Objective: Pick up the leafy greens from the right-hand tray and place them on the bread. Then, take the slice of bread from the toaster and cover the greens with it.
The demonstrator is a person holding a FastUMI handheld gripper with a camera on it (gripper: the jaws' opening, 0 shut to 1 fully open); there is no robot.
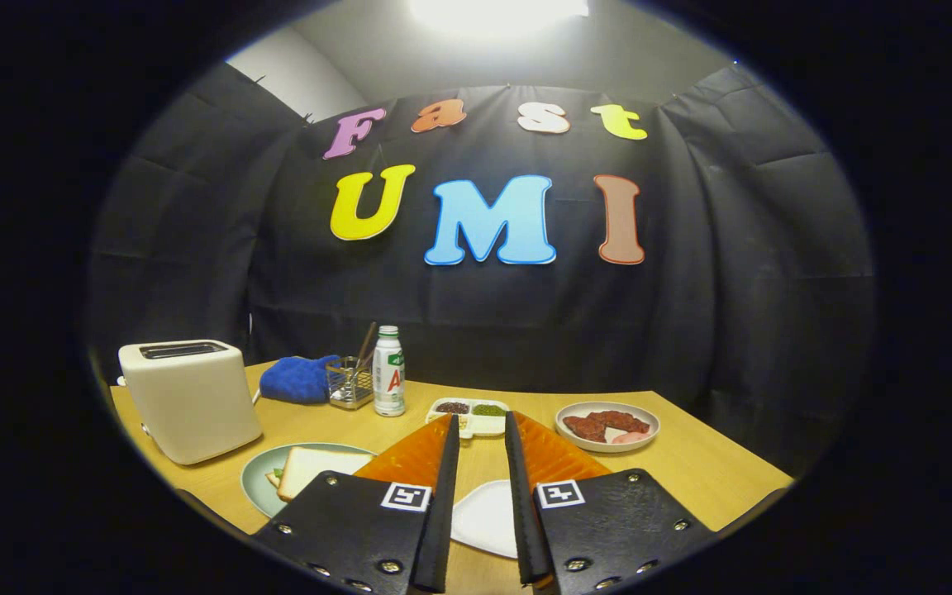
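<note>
A slice of white bread point(323, 467) lies on a pale green plate point(257, 487), just left of my left finger. A bit of green leaf point(275, 476) peeks out from under the bread's left edge. The cream toaster point(191, 397) stands behind that plate, its top slot dark. My gripper point(480, 417) hangs above the table, open, with nothing between its fingers. Low between the fingers lies a white tray point(484, 516); the part I can see is bare.
Beyond the fingertips sits a small divided dish point(469, 416) of condiments. A plate of red meat slices point(606, 426) stands to the right. Behind are a white bottle point(389, 372), a wire utensil basket point(350, 382) and a blue cloth point(298, 378). The wooden table point(716, 471) ends at the black wall.
</note>
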